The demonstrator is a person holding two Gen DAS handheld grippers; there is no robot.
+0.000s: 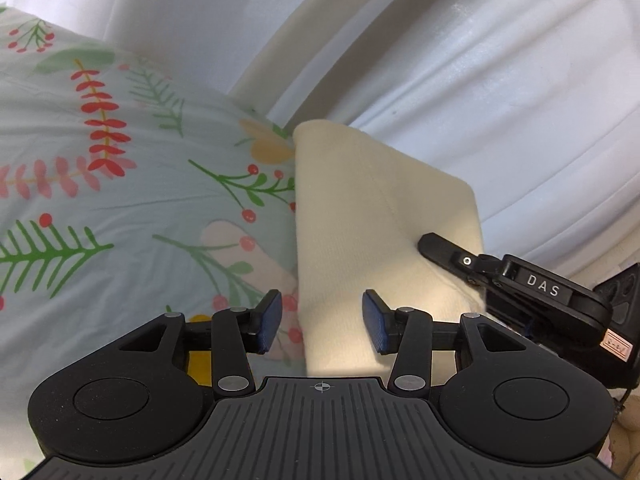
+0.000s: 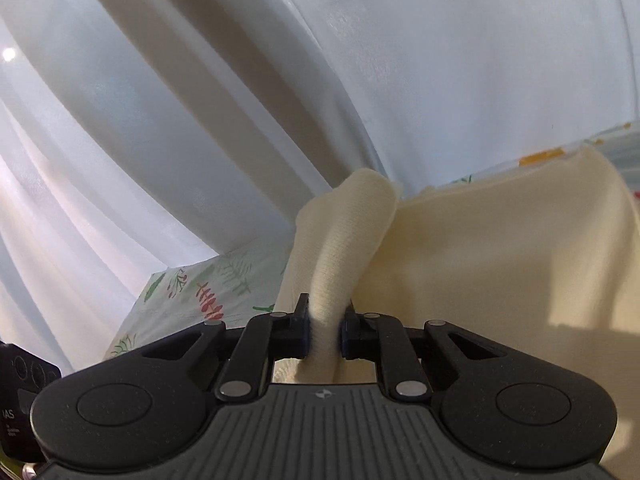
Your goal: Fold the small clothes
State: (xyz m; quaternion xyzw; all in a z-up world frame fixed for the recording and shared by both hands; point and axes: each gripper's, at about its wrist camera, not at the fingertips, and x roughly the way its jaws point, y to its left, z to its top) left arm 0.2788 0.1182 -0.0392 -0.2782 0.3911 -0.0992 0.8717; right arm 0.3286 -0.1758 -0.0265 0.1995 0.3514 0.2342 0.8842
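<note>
A small cream knit garment (image 1: 372, 216) lies on the flowered sheet (image 1: 120, 200), its right side lifted. My left gripper (image 1: 322, 322) hovers open over the garment's near left edge, and its blue pads (image 1: 270, 320) do not press the cloth. In the right wrist view, my right gripper (image 2: 326, 324) is shut on a bunched fold of the cream garment (image 2: 344, 232), which rises up between the pads. The left wrist view shows the right gripper (image 1: 440, 248) coming in from the right and pinching the garment's right side.
White curtains (image 1: 460, 60) hang close behind the bed along its far edge, seen as curtains (image 2: 160, 100) in the right wrist view too. The flowered sheet (image 2: 208, 292) stretches to the left of the garment.
</note>
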